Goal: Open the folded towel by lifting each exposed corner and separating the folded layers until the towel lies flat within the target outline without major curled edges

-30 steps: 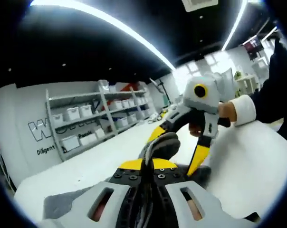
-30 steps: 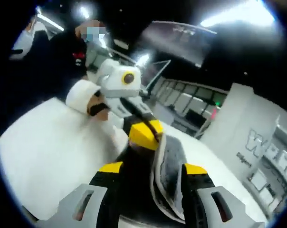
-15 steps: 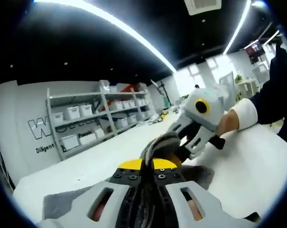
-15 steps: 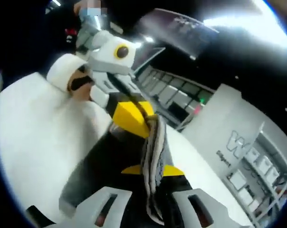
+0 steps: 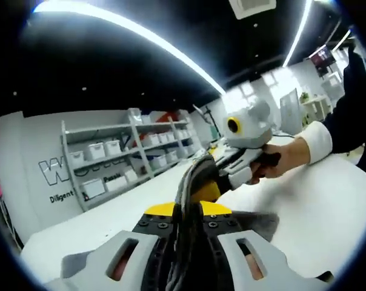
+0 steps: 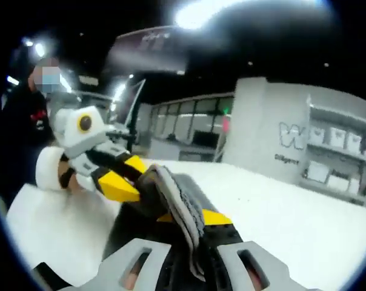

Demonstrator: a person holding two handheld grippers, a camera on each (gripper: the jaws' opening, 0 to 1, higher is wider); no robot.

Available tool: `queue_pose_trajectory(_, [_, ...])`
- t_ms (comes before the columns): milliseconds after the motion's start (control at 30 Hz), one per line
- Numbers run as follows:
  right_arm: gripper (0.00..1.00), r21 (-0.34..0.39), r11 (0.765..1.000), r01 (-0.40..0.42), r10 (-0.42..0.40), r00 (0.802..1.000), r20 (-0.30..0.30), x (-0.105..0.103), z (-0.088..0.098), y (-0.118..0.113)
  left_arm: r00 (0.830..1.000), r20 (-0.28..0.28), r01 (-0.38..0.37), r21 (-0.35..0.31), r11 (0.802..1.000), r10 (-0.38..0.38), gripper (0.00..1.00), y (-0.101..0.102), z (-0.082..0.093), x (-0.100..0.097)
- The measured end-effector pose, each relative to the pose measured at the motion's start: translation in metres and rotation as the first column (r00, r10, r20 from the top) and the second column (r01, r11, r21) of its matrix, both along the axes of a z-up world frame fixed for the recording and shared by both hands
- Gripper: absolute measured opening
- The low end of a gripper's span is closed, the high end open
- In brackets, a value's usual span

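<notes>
In the left gripper view the left tongs (image 5: 184, 209) are clenched on a bunched edge of the grey towel (image 5: 194, 179), which rises between the yellow-tipped jaws towards 12 o'clock. More of the towel lies flat on the white worktop (image 5: 304, 212) at about 4 o'clock from the jaws, and a darker patch of it shows at 8 o'clock. The right tongs (image 5: 214, 182) come in from 2 o'clock, held by a hand (image 5: 279, 162) in a white cuff and dark sleeve, their tips just beside the raised towel edge. At 10 o'clock a shelf (image 5: 119, 160) with white boxes stands against a wall with lettering

In the right gripper view the right tongs (image 6: 192, 221) are grasping a striped fold of the towel (image 6: 180, 203), which stands up between the jaws and leans towards 11 o'clock. The left tongs (image 6: 119, 182) reach in from 9 o'clock, yellow tips touching the same fold; the exact grip there is blurred. The rest of the towel spreads dark on the worktop (image 6: 292, 218) under both tools, towards 7 o'clock
</notes>
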State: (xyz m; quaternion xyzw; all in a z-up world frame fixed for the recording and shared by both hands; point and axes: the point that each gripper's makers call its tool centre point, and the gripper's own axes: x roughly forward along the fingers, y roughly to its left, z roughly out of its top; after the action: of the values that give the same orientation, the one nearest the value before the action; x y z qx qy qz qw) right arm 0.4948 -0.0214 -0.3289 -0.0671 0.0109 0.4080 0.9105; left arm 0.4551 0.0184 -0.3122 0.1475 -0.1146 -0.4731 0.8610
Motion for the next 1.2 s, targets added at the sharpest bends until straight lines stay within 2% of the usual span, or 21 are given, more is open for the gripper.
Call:
queue_pose_trajectory(100, [0.00,0.071,0.997,0.014,-0.011,0.999,-0.048,0.006,0.002,-0.007,1.000,0.009,0.001,-0.011,1.000,-0.001,0.13,0.001,0.003,-0.001])
queue_pose_trajectory(233, [0.00,0.171,0.985,0.017,0.003,0.993,-0.117,0.010,0.005,-0.015,0.999,0.050,0.008,-0.012,1.000,-0.008,0.13,0.000,0.009,-0.006])
queue_pose_trajectory(400, [0.00,0.200,0.979,0.045,-0.016,0.989,-0.144,0.018,0.004,-0.023,0.994,0.098,0.048,-0.018,0.999,-0.046,0.11,-0.005,0.017,-0.017])
queue_pose_trajectory(633, [0.00,0.215,0.974,0.067,-0.033,0.986,-0.161,0.012,0.002,-0.022,0.988,0.103,0.116,0.029,0.993,-0.118,0.04,-0.017,0.011,-0.033])
queue_pose_trajectory(767, [0.00,0.210,0.974,0.083,-0.050,0.986,-0.157,0.011,0.002,-0.023,0.987,0.060,0.142,0.127,0.982,-0.151,0.01,-0.028,-0.012,-0.036])
queue_pose_trajectory(867, [0.00,0.218,0.972,0.091,-0.054,0.984,-0.169,0.011,0.001,-0.024,0.995,-0.008,0.094,0.201,0.975,-0.094,0.01,-0.030,-0.033,-0.024])
queue_pose_trajectory(900, [0.00,0.217,0.972,0.092,-0.055,0.984,-0.169,0.011,0.001,-0.024,0.996,-0.013,0.089,0.207,0.974,-0.088,0.01,-0.030,-0.035,-0.023])
queue_pose_trajectory(967, [0.00,0.213,0.972,0.101,-0.064,0.983,-0.173,0.011,0.000,-0.025,0.993,-0.080,0.108,0.220,0.970,-0.092,0.01,-0.030,-0.047,-0.020])
queue_pose_trajectory(1067, [0.00,0.219,0.970,0.107,-0.068,0.981,-0.180,0.013,-0.001,-0.027,0.991,-0.107,0.097,0.229,0.968,-0.074,0.01,-0.027,-0.053,-0.013])
queue_pose_trajectory(1200, [0.00,0.223,0.965,0.135,-0.098,0.980,-0.172,0.016,0.001,-0.034,0.989,-0.146,0.069,0.279,0.958,-0.029,0.01,-0.022,-0.064,-0.004])
